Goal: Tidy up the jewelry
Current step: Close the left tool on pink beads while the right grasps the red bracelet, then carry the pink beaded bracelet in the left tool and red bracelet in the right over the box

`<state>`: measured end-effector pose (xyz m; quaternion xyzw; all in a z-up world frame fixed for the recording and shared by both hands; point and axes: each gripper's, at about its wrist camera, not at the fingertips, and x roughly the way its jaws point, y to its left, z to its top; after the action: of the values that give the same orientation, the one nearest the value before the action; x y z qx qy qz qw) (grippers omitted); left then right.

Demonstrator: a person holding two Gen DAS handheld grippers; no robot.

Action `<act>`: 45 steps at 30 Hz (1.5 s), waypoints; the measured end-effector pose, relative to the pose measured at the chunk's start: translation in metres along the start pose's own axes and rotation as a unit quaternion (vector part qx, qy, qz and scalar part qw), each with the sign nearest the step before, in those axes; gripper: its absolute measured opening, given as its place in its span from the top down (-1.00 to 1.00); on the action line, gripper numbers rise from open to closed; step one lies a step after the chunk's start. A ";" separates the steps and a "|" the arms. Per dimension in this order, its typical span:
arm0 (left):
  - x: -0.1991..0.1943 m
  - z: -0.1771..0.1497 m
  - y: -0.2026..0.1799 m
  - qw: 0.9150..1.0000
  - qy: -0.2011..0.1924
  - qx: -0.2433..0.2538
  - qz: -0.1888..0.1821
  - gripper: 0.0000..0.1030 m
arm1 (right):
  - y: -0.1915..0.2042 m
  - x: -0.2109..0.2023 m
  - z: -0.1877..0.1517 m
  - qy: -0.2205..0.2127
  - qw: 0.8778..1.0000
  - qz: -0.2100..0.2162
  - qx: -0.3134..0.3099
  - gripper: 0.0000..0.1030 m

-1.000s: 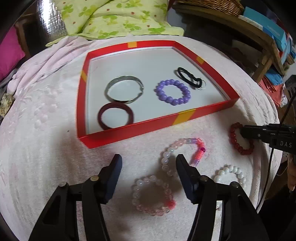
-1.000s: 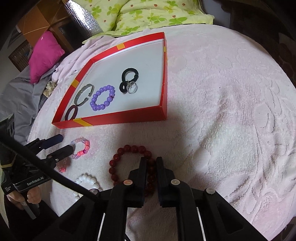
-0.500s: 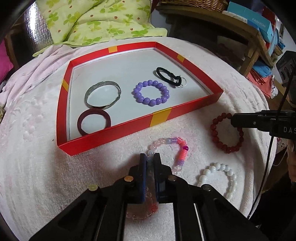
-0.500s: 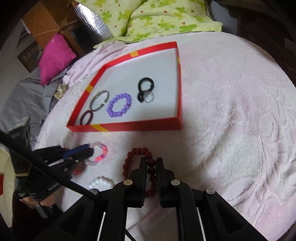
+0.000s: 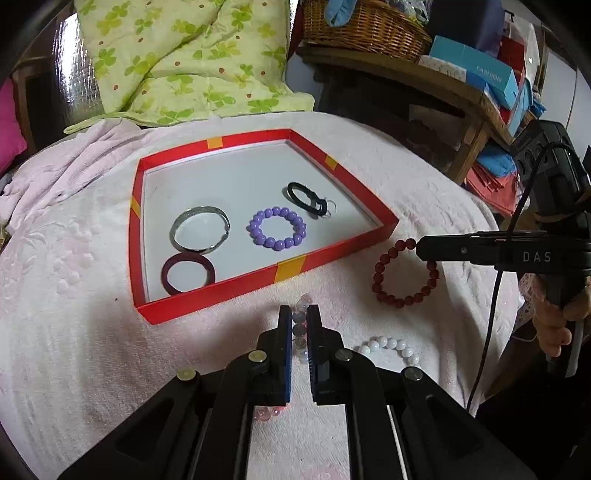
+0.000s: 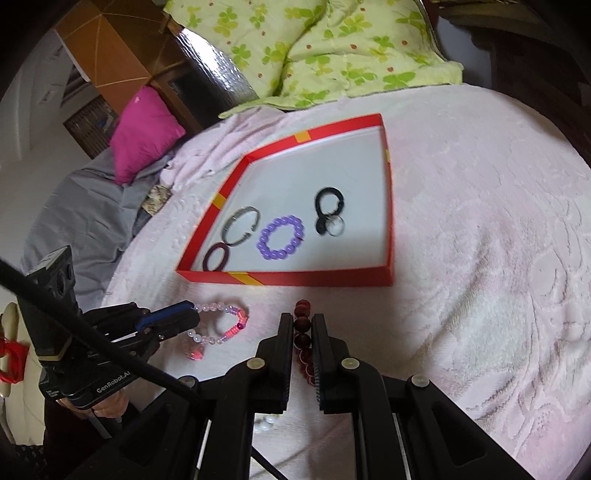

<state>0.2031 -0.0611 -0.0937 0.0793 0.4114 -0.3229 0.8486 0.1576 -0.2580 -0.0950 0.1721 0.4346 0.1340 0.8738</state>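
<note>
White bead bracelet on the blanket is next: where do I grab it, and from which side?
Probably from above: pinch across the bead strand of the white bead bracelet on its far, visible arc, one finger inside the loop, one outside. It lies flat on the blanket, so nothing stands up for a sideways grip.

White capital letters "DAS" stand on the side of the right tool point(image 5: 421, 249), on its black arm just right of the dark red bead bracelet point(image 5: 404, 275), as the left wrist view shows it. "FASHION" is printed in pale letters on the long face of a blue box point(image 5: 476, 68) on the wooden shelf point(image 5: 388, 72), beside the wicker basket point(image 5: 365, 27). In the right wrist view, "GenRobot.AI" runs in white along the black body of the left tool point(image 6: 190, 310), below its blue-tipped fingers. No other writing can be made out.
</note>
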 end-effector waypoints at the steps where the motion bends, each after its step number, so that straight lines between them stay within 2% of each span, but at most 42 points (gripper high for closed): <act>1: -0.003 0.000 0.000 1.000 -0.003 -0.001 -0.002 0.85 | 0.001 -0.001 0.000 -0.002 1.000 0.003 -0.002 0.79; 11: -0.036 0.010 0.003 0.998 -0.048 -0.007 -0.033 0.85 | 0.017 -0.010 0.008 -0.028 0.999 0.044 -0.011 0.79; 18: -0.054 0.021 0.006 0.996 -0.078 -0.013 -0.035 0.85 | 0.023 -0.017 0.015 -0.048 0.997 0.066 -0.007 0.79; 35: -0.041 0.058 0.022 0.996 -0.072 -0.045 0.012 0.85 | 0.019 -0.005 0.048 -0.068 0.994 0.074 0.046 0.79; 45: -0.014 0.069 0.030 0.997 -0.051 -0.062 0.013 0.85 | 0.002 0.007 0.060 -0.068 0.993 0.057 0.078 0.79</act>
<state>0.2594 -0.0583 -0.0423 0.0150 0.3854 -0.2896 0.8760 0.2102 -0.2647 -0.0656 0.2731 0.3725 0.1369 0.8763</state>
